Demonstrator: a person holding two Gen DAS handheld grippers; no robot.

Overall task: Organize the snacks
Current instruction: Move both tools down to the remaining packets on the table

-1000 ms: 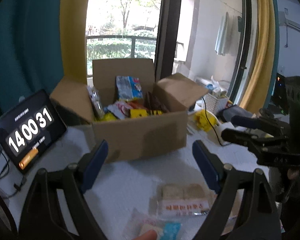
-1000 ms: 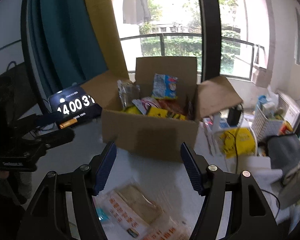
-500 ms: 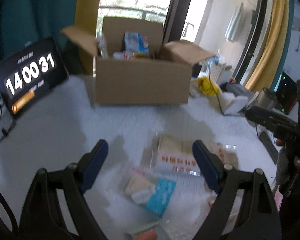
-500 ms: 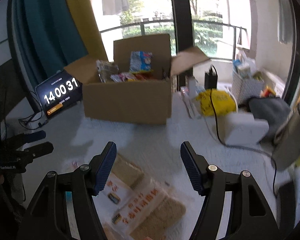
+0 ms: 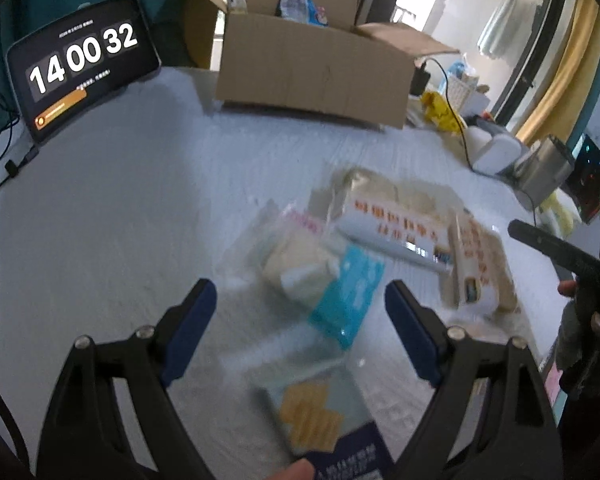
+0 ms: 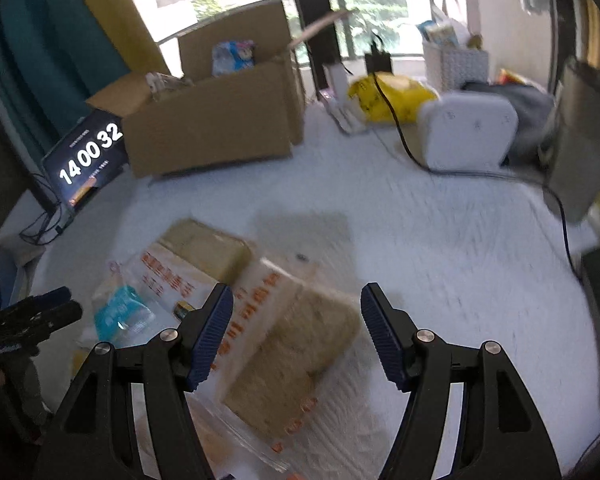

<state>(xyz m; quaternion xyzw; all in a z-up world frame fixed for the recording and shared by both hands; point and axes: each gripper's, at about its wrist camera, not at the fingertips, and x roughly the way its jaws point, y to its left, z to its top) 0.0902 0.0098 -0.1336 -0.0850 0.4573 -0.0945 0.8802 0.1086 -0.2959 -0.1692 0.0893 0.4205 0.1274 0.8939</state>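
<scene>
Left wrist camera looking steeply down over white table (image 5: 120, 208) from left, close above snack packets (image 5: 392, 220). Right wrist camera looking down from right. Both sharing packets, far cardboard box (image 6: 212, 120), far-left clock tablet (image 5: 80, 64).
</scene>
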